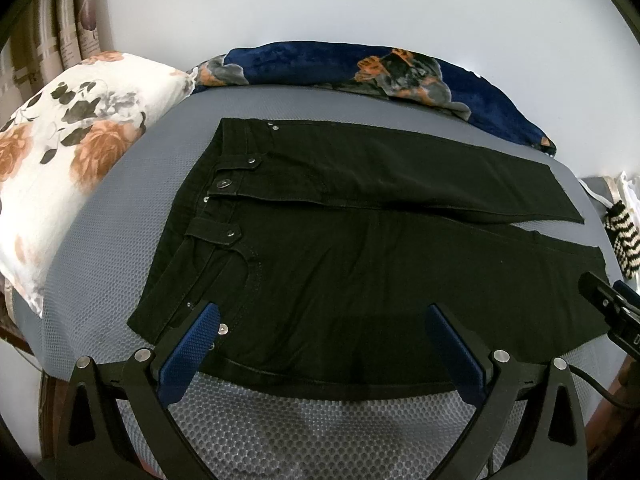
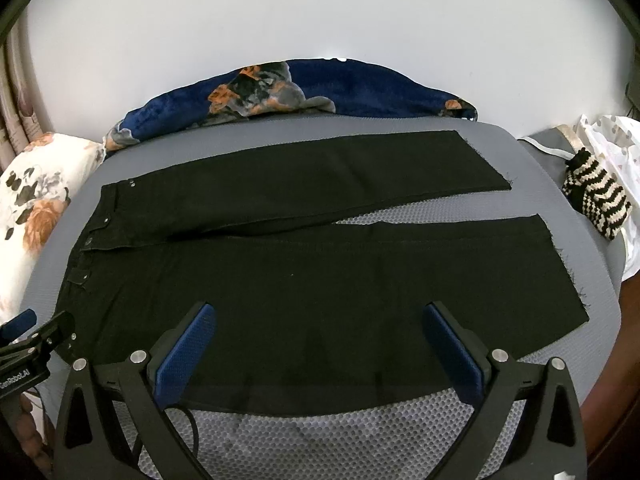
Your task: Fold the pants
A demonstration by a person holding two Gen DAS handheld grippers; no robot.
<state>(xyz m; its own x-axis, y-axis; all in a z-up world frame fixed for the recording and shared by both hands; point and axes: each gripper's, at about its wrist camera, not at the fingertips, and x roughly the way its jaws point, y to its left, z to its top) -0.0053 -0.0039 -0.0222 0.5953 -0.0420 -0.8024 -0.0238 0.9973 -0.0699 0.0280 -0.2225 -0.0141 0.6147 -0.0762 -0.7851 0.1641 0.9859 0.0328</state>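
Black pants (image 1: 340,248) lie flat on a grey mesh mattress (image 1: 108,236), waistband to the left, both legs running right with a gap between the cuffs; they also show in the right wrist view (image 2: 320,280). My left gripper (image 1: 322,316) is open, hovering over the near edge of the pants by the waist and pocket. My right gripper (image 2: 320,316) is open over the near leg, mid-length. The right gripper shows at the right edge of the left wrist view (image 1: 612,304). The left gripper shows at the left edge of the right wrist view (image 2: 36,336).
A floral pillow (image 1: 68,160) lies at the left. A dark blue floral blanket (image 1: 360,68) is bunched along the far edge against a white wall. A striped knit item (image 2: 596,200) and a white bag (image 2: 616,152) sit to the right. The near mattress edge (image 2: 320,440) lies under the grippers.
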